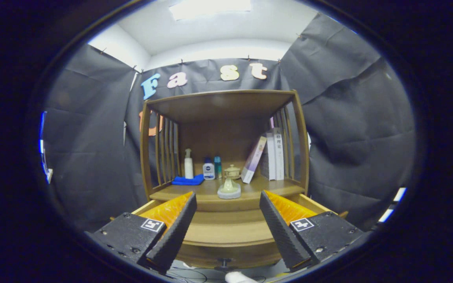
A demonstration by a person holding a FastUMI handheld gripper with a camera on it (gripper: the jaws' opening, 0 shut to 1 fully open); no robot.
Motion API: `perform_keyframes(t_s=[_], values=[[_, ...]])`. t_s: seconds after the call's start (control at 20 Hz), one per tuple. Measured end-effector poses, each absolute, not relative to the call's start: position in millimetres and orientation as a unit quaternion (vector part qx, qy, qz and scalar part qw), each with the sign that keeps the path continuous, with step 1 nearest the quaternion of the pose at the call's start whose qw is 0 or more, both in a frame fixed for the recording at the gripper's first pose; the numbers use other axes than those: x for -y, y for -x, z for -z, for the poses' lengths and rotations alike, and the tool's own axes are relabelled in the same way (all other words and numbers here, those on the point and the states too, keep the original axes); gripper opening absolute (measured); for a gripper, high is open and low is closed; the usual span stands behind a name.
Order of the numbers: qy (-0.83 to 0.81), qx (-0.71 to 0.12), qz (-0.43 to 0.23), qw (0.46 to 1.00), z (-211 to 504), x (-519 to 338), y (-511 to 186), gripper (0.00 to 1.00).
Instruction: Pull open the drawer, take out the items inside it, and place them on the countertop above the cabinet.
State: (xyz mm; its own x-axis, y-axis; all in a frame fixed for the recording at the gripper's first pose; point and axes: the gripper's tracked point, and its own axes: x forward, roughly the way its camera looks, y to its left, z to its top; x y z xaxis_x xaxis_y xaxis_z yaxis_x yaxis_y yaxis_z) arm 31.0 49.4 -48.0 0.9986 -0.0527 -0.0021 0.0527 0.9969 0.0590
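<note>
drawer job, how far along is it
Done: the drawer already stands pulled out below the countertop; a pale object sits at the countertop's front edge, though whether it came from the drawer can't be told. In hand: nothing; the gripper is open above the drawer. Left: the visible drawer bottom looks bare, so possibly little remains.

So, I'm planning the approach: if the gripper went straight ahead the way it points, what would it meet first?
The gripper, fingers open and holding nothing, points at the cabinet's countertop edge. Just beyond that stands the small ceramic incense holder. Depth is hard to judge here.
</note>
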Motion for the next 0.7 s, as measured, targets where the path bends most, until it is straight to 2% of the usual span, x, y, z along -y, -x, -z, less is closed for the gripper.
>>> perform_keyframes(t_s=[0.35,0.7], values=[[-0.006,-0.037,0.032,0.999,114.9,-43.5,-6.7,1.0],[0.015,-0.091,0.028,0.995,166.1,-54.0,-12.2,1.0]])
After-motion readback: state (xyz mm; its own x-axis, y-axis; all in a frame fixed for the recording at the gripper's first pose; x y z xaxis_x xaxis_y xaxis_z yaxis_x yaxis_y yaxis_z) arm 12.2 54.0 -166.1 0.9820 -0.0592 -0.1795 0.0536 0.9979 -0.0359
